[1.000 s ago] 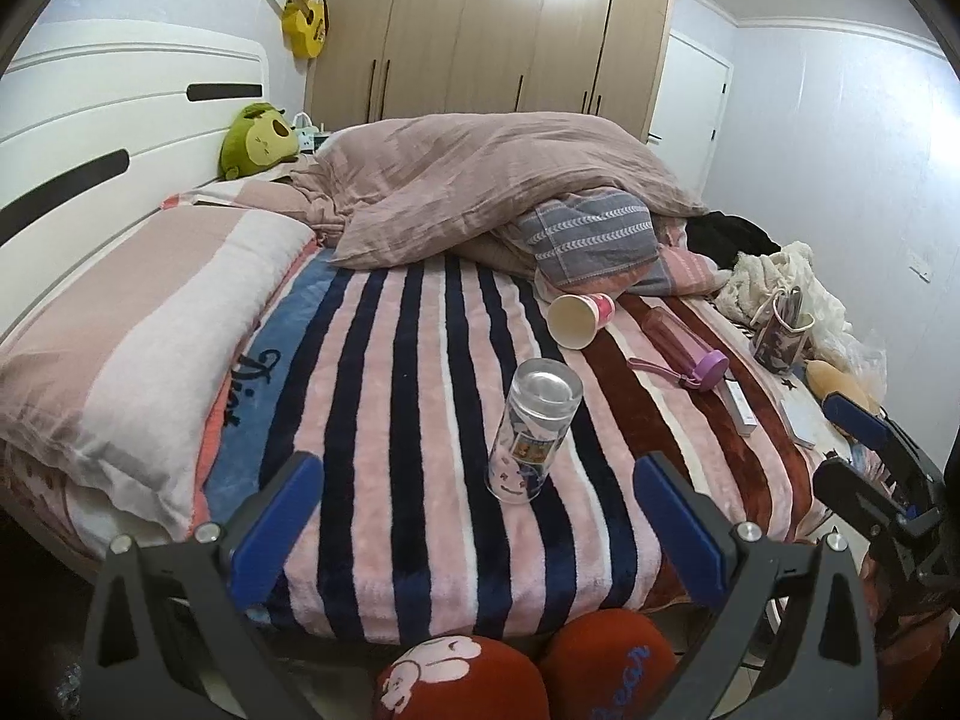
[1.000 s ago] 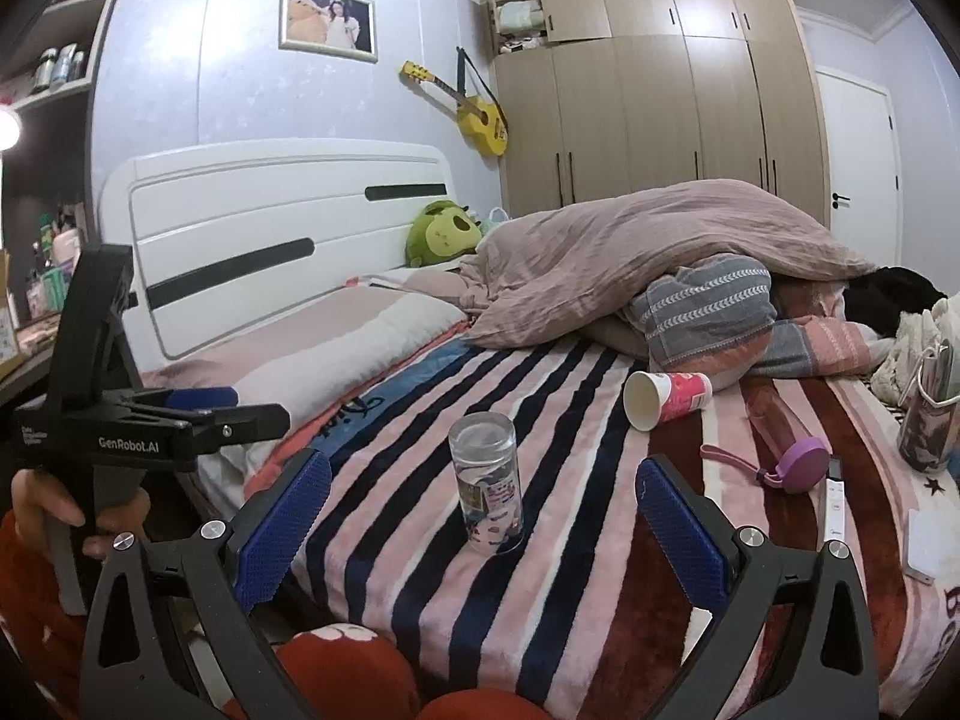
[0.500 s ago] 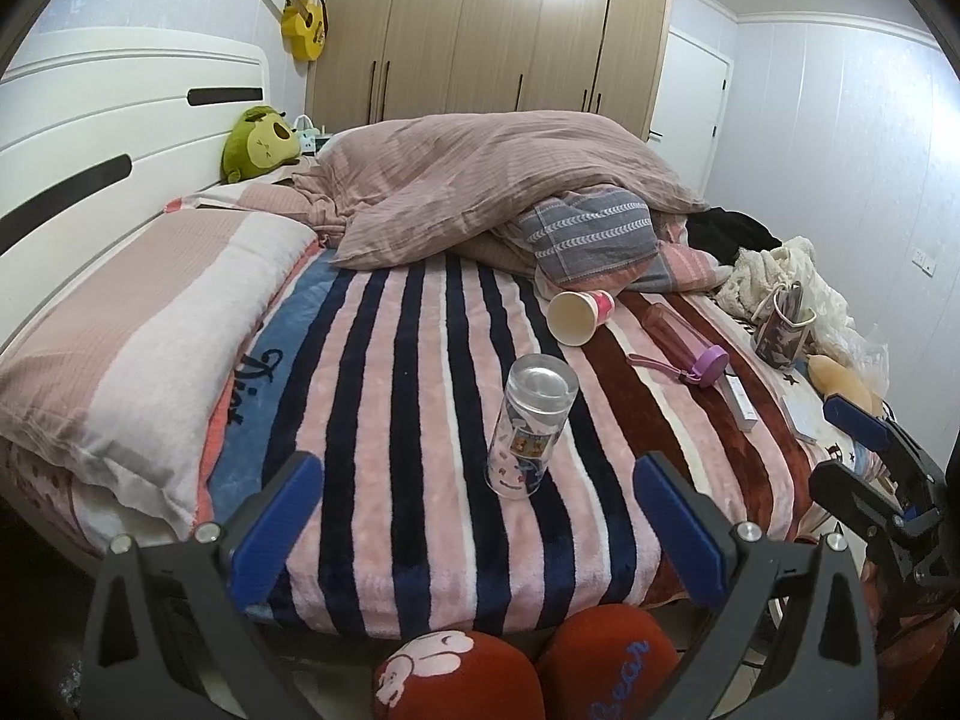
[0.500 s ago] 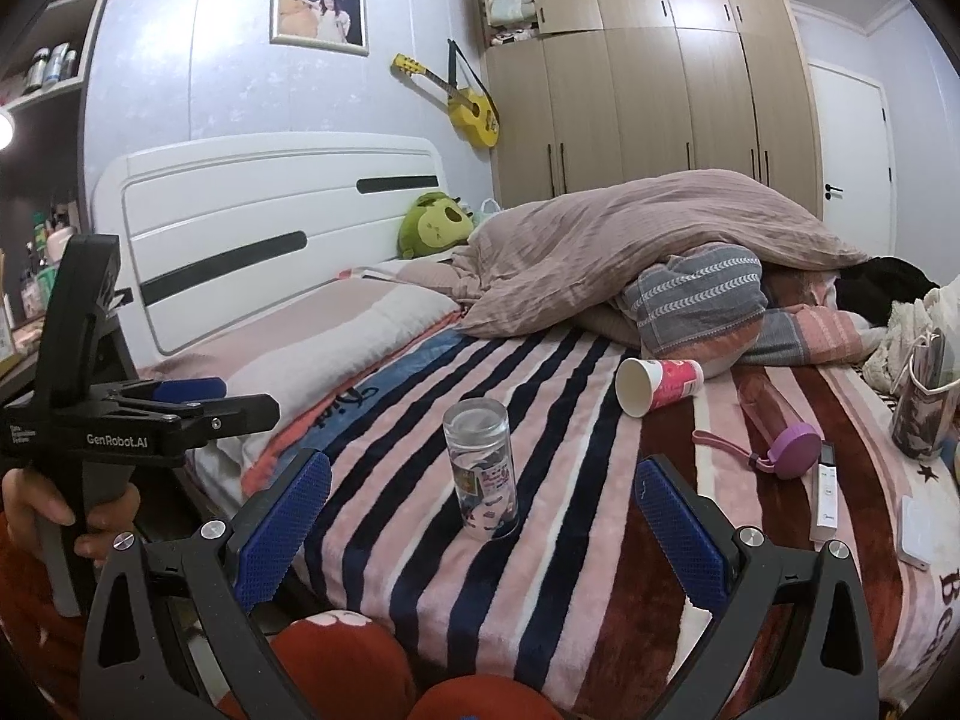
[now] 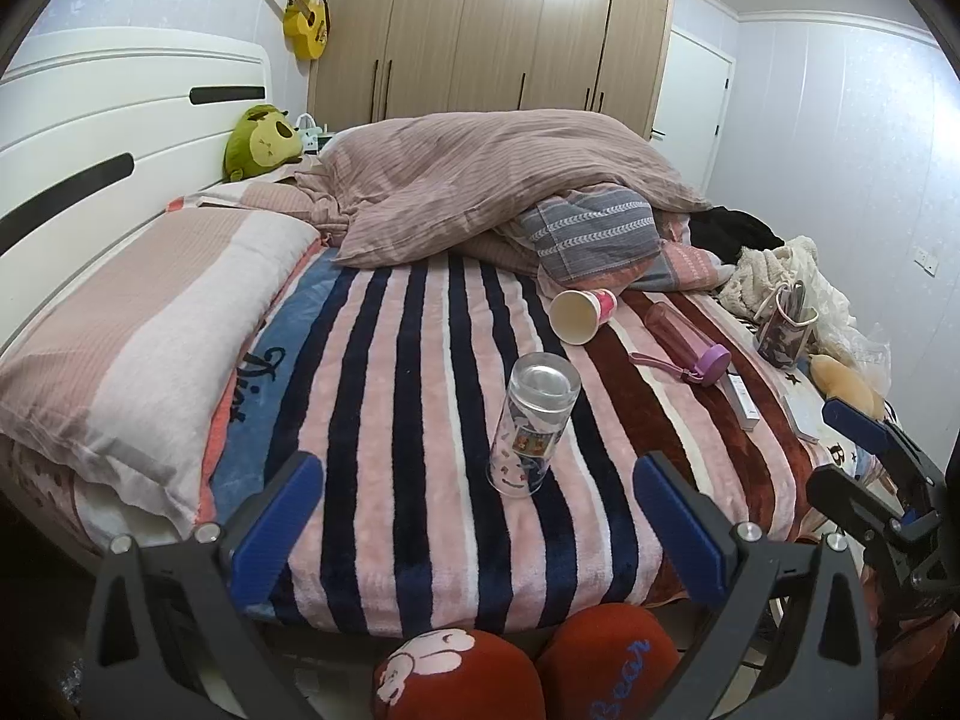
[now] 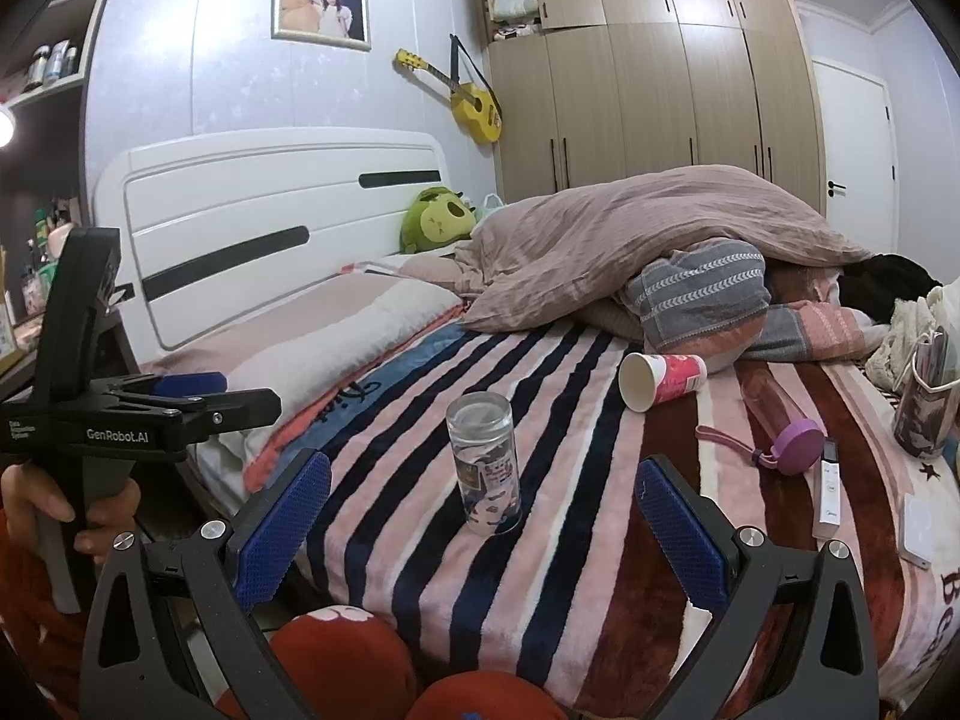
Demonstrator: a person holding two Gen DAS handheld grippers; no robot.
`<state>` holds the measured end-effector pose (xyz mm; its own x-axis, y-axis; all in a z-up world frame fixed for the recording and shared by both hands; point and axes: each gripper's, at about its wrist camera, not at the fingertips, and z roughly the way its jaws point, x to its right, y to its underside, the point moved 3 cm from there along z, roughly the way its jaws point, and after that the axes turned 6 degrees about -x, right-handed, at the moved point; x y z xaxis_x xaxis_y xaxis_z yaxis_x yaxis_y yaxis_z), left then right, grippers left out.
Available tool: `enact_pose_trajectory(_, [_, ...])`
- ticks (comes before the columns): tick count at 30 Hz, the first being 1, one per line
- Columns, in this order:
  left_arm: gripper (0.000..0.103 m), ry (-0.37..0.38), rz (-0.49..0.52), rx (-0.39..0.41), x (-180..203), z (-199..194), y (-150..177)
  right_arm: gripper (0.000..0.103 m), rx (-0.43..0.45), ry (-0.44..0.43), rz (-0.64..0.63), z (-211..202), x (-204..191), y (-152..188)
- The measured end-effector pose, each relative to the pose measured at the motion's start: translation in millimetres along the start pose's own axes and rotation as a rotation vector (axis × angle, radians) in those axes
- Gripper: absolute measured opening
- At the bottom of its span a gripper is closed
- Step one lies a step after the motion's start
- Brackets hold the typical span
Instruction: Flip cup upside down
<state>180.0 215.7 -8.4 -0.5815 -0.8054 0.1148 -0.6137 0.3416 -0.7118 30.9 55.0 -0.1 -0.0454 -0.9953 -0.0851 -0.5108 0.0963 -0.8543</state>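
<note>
Clear glass cup with cartoon print (image 5: 534, 420) stands on the striped pink-and-navy fleece blanket (image 5: 414, 420) near the bed's front edge, tilted slightly in the left wrist view, roughly upright in the right wrist view (image 6: 485, 461); cannot tell which end is up

Left gripper (image 5: 477, 513): blue-padded fingers (image 5: 277, 516) spread wide, nothing between them, cup sits ahead of the gap and well apart from both pads. Right gripper (image 6: 480, 531): fingers (image 6: 681, 534) also spread wide, holding nothing, cup ahead of the gap and clear of the pads

Vs 1.0 s ago: cup hasn't moved on the blanket. Both cameras have shifted only slightly; in the right view the cup sits a touch lower and closer in frame, in the left view framing is nearly the same. Finger spread unchanged on both

Left gripper body also shows at the left edge of the right wrist view, held in a hand (image 6: 42, 507). Behind the cup: white paper cup with pink wrap (image 5: 581, 313) lying on its side, mouth toward the cameras; pink water bottle with purple lid (image 5: 690, 339) lying flat to its right. Rumpled mauve duvet (image 5: 492, 180) piled at the back, long pink-and-white pillow (image 5: 132, 336) along the left
</note>
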Motion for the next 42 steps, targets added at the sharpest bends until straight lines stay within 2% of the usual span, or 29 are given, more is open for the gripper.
enact_pose_trajectory(42, [0.103, 0.011, 0.011, -0.007, -2.7, -4.7, -2.4, 0.102, -0.005, -0.003, 0.007, 3.0, -3.1, 3.7])
